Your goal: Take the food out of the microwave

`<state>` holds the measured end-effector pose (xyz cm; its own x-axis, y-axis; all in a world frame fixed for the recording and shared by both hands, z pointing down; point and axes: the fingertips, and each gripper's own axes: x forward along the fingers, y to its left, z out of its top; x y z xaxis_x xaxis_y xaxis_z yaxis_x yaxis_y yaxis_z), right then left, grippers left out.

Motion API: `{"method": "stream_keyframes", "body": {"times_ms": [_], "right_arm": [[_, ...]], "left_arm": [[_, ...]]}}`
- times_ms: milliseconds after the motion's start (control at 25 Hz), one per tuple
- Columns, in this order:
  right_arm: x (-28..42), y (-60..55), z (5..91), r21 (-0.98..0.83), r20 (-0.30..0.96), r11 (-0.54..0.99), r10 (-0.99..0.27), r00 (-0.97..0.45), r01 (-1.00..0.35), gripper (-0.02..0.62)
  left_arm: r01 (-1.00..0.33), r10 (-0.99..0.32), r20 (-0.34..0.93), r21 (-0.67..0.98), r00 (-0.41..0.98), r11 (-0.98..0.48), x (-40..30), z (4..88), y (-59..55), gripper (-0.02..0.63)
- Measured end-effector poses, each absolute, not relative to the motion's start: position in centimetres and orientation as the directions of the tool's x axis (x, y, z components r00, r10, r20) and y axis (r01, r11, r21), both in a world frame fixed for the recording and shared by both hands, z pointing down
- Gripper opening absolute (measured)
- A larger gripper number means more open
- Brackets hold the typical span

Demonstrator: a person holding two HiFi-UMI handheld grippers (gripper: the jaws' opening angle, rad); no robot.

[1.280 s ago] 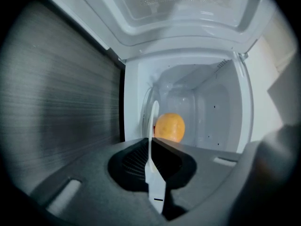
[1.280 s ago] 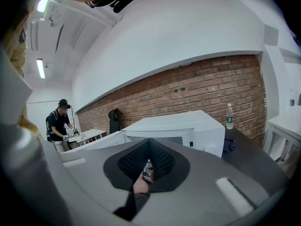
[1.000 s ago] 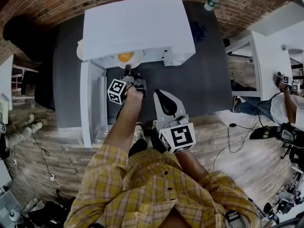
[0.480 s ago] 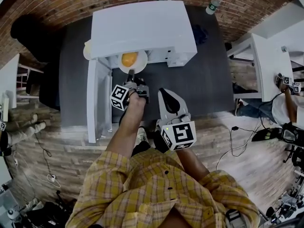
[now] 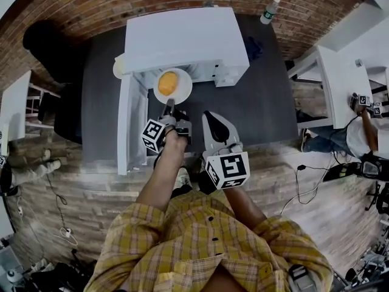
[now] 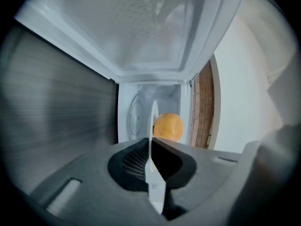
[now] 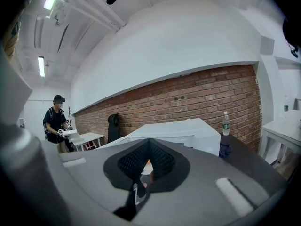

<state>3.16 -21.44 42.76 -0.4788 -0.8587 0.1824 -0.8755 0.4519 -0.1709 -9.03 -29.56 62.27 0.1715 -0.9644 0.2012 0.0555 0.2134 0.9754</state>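
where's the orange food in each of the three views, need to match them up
Head view: orange food top centre, on the plate at the microwave's open front, ahead of the left gripper.
Left gripper view: centre, just past the jaws clamped on the plate's rim.
Right gripper view: only an orange sliver low between the right gripper's jaws.
Shared landmark: the white microwave.

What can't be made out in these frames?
- Head view: cavity of the white box microwave, hidden under its own top.
- Left gripper view: face of the white round plate, seen edge-on in the left gripper's shut jaws.
- Orange round food: too small in every view to identify.
- Right gripper view: plate almost wholly behind the right gripper's jaws.
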Motion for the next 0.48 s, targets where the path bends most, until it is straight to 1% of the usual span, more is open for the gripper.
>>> {"method": "stream_keyframes", "body": {"times_ms": [320, 480], "right_arm": [[3.7, -20.0, 41.8, -0.169, 0.17, 0.431, -0.873, -0.457, -0.886, 0.003], [3.6, -19.5, 41.1, -0.166, 0.154, 0.428, -0.879, -0.452, -0.888, 0.003]], "left_arm": [[0.084, -0.964, 0.171, 0.978, 0.204, 0.191, -9.0, 58.0, -26.6, 0.012], [0.054, -0.962, 0.158, 0.983, 0.222, 0.174, -8.7, 55.8, -25.3, 0.012]]}}
